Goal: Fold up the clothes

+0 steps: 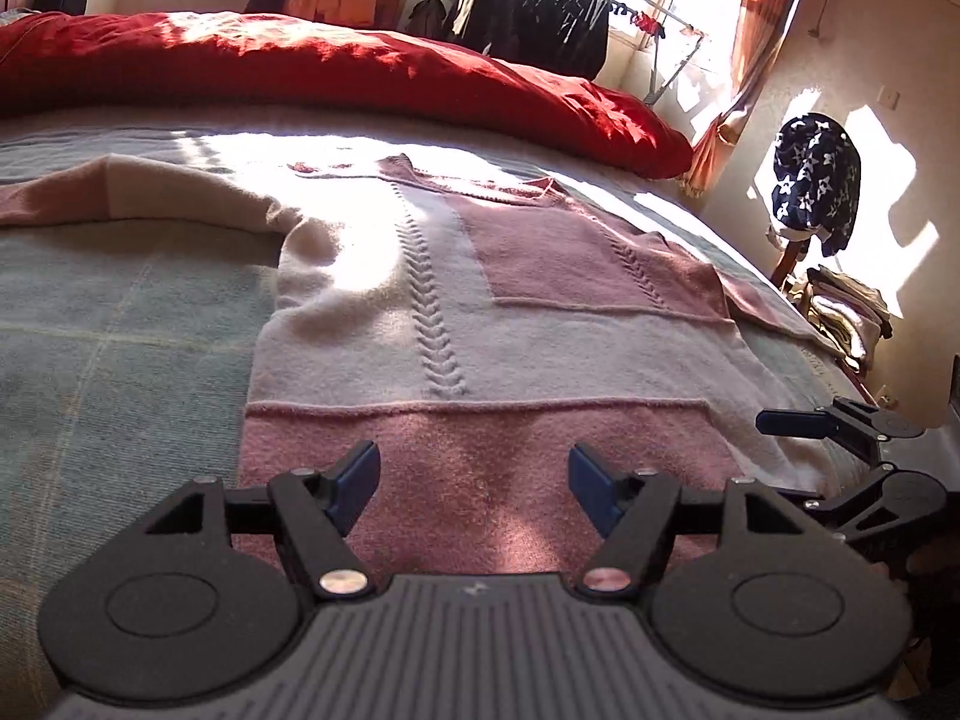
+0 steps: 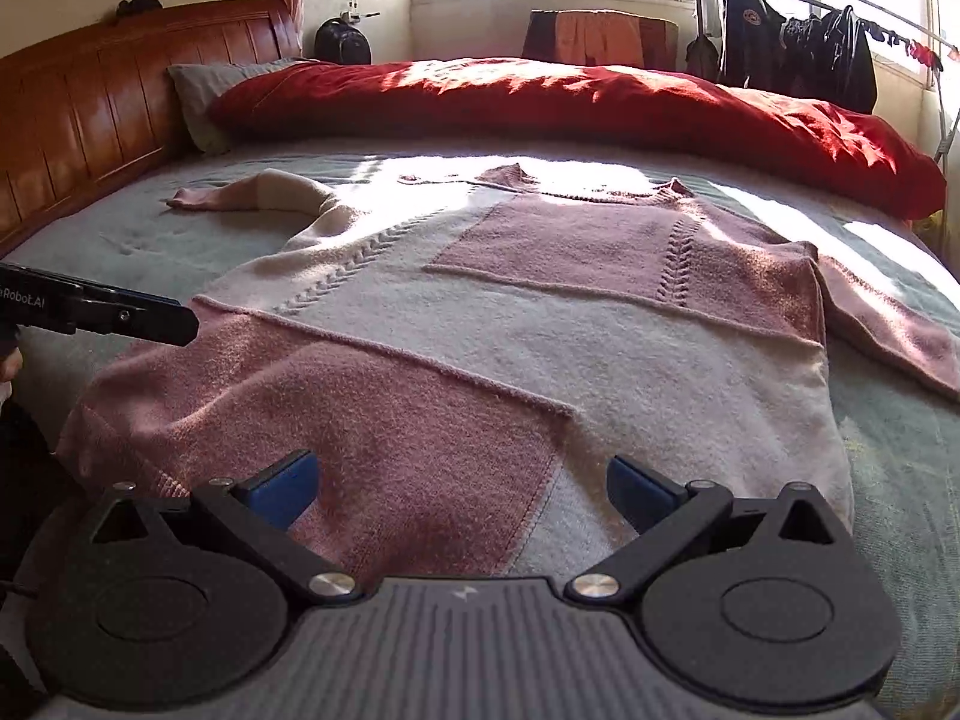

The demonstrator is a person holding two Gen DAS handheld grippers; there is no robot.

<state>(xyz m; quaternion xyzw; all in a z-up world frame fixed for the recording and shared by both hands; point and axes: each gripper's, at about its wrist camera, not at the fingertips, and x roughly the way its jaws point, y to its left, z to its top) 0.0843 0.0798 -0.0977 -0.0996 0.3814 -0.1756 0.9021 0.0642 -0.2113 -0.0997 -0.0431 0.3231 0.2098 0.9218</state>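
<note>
- Sunlit bedroom: a bed [image 2: 120,240] under a grey-green checked cover serves as the folding surface, and a pink-and-cream knitted sweater [image 2: 480,324] is spread flat on it, hem nearest, collar farthest.
- Closest in, the left gripper [image 1: 474,483] is seen above the pink hem band with its jaws spread; nothing is held between them and the blue pads [image 1: 591,483] are not seen pressing the knit.
- Beside it, the right gripper [image 2: 462,489] is poised over the hem near the cream corner, jaws likewise spread wide and empty.
- Further up, one sleeve [image 2: 258,195] is stretched out sideways towards the wooden headboard [image 2: 90,96], while the other sleeve [image 2: 894,336] lies angled down along the body.
- Beyond the collar, a red duvet [image 2: 570,102] is bunched across the bed, with a clothes rack [image 2: 798,42] of dark garments by the window.
- Judged from this layout, the garment is laid out and no fold is begun; a sleeve or side edge would next need to be pinched and carried across the body.
</note>
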